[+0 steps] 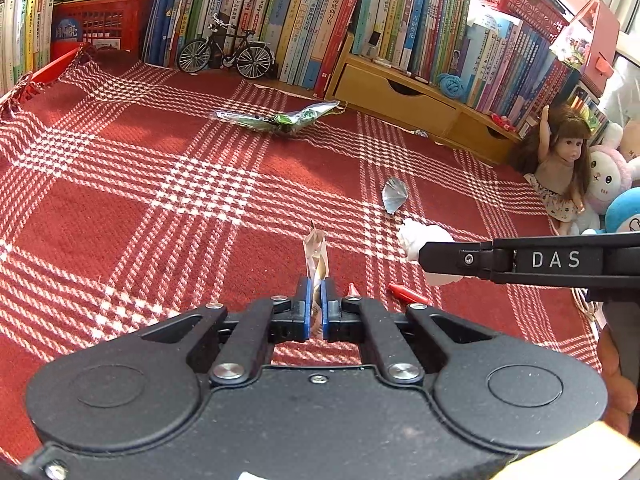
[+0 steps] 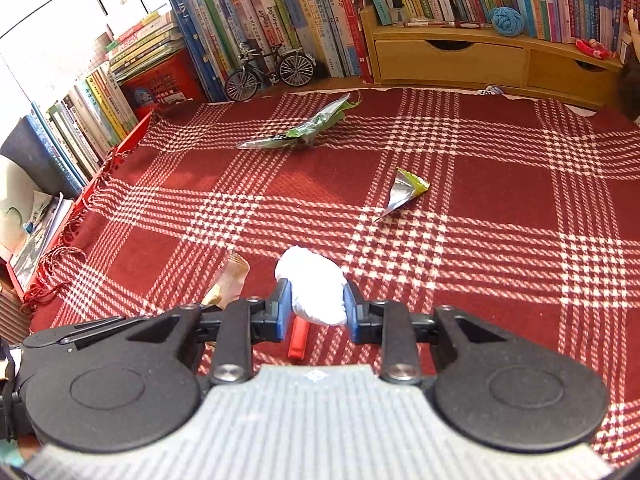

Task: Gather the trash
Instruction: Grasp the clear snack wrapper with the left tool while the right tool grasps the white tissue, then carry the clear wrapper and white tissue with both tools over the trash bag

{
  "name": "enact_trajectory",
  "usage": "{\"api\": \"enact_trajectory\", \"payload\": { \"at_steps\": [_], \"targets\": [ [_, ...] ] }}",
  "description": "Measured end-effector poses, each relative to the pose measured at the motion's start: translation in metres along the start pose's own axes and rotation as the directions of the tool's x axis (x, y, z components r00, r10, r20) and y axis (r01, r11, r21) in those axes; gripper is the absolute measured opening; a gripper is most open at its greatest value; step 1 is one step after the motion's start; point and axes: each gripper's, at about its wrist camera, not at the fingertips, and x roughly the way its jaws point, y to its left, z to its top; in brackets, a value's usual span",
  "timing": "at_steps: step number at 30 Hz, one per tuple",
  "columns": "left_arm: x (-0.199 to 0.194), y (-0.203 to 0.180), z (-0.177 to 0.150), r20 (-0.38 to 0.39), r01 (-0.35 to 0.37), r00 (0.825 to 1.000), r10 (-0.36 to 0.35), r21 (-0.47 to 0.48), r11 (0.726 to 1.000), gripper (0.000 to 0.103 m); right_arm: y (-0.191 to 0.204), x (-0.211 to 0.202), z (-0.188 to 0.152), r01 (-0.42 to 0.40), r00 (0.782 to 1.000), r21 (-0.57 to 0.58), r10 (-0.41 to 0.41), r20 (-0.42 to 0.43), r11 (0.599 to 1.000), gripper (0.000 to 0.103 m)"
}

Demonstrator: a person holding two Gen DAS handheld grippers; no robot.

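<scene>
Already both tools carry something, so the risks are about keeping it. The left tool (image 1: 316,300) is pinched almost fully closed on a thin, pale snack wrapper (image 1: 316,256), which stands up between the blue pads; so slim a strip could slide out if the hand tilts or swings fast. The right tool (image 2: 318,300) is closed on a crumpled white tissue ball (image 2: 314,288), gripped across its middle; soft paper can compress and work loose, or shed a layer.

Taking the model bicycle (image 2: 270,68) at the back of the red plaid cloth (image 2: 500,280) as landmark: a long green-and-silver wrapper (image 2: 300,128) lies just in front of it, and a small folded foil wrapper (image 2: 402,192) lies well nearer the tools and to its right. A red piece (image 2: 299,338) lies under the right tool. No bin is visible, so I judge the carry could be long. With both tools full, the remaining litter could be overlooked.
</scene>
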Motion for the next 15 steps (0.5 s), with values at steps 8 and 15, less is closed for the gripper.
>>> {"api": "enact_trajectory", "payload": {
  "at_steps": [8,15],
  "targets": [
    [-0.039,0.016,-0.022,-0.013,0.004,1.000,-0.004,-0.020,1.000,0.005,0.033,-0.023,-0.039,-0.020,1.000,0.015,0.019,0.012,1.000,0.033],
    [-0.078,0.032,-0.040,-0.032,-0.004,0.999,0.003,-0.027,1.000,0.005,0.064,-0.042,-0.073,-0.047,0.999,0.022,0.047,-0.014,0.999,0.033]
  ]
}}
